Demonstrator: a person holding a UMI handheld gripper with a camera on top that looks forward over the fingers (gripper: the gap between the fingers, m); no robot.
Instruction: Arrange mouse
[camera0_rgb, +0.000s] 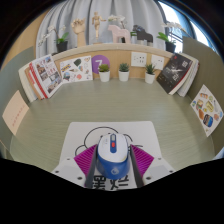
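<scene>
My two-finger gripper (112, 163), magenta pads pinching the white-and-blue plastic mouse (111, 152) by its sides above the near white mat (85, 136): light, rigid, smooth, likely slippery.

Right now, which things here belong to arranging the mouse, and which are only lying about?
For the job:
mouse, between the fingers
white mat under it
gripper

Lying about:
three small potted plants at the back of the desk
books and magazines leaning at the desk's edges
wooden figures on the shelf
</scene>
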